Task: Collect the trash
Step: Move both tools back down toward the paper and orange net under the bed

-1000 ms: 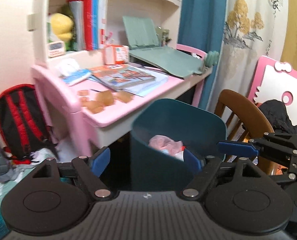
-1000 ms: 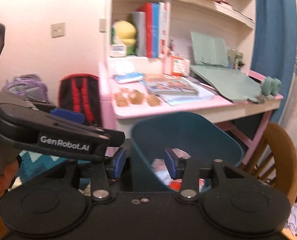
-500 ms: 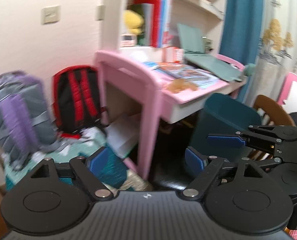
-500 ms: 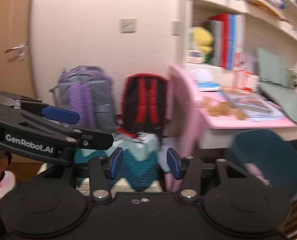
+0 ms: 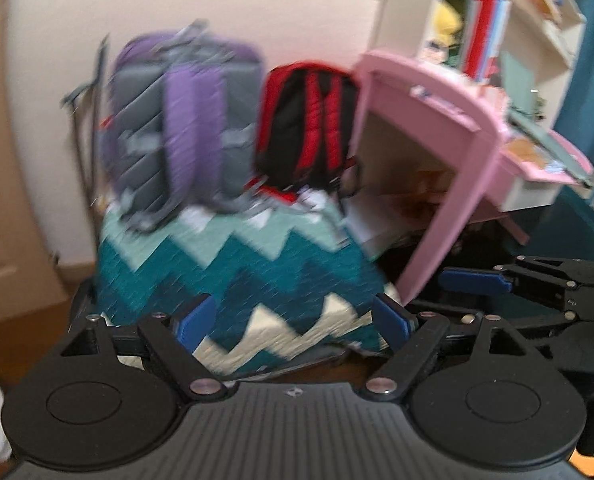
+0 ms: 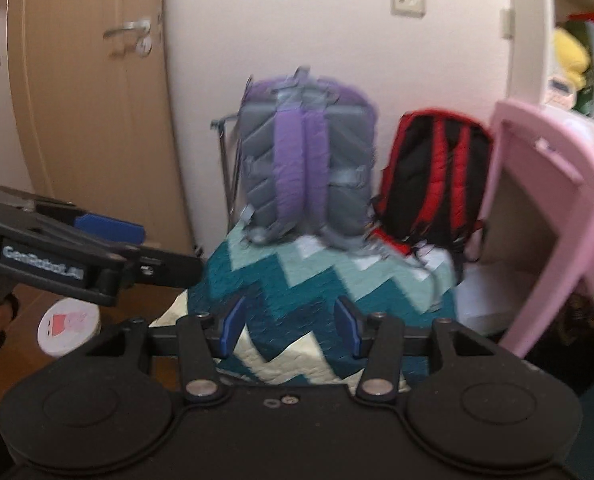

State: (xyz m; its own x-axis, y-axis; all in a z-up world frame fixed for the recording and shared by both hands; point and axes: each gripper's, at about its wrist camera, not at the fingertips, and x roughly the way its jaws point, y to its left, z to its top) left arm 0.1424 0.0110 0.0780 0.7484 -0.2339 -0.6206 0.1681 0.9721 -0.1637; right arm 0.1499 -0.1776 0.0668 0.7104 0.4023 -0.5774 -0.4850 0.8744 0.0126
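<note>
Both grippers stand empty with their blue pads spread apart: the left gripper (image 5: 293, 318) has just been opening, with nothing between its jaws, and the right gripper (image 6: 289, 326) has likewise widened, then nearly held, and holds nothing. Trash is hard to make out in these blurred views; a few small white scraps (image 6: 367, 264) lie ahead of the right gripper, on top of the zigzag blanket (image 6: 297, 280), near the foot of the backpacks, though what they are cannot be told. That teal, pale green and cream blanket sits straight in front of both grippers, just beyond the fingertips. Behind it a grey and purple backpack (image 5: 185, 124) stands against the wall, and a red and black backpack (image 5: 309, 124) stands just beside it, to the right. Further right of the grippers is the pink surface (image 5: 449, 120) with shelves of books above. In the right wrist view the left gripper reaches in from the left, a wooden door (image 6: 93, 100) behind it.
</note>
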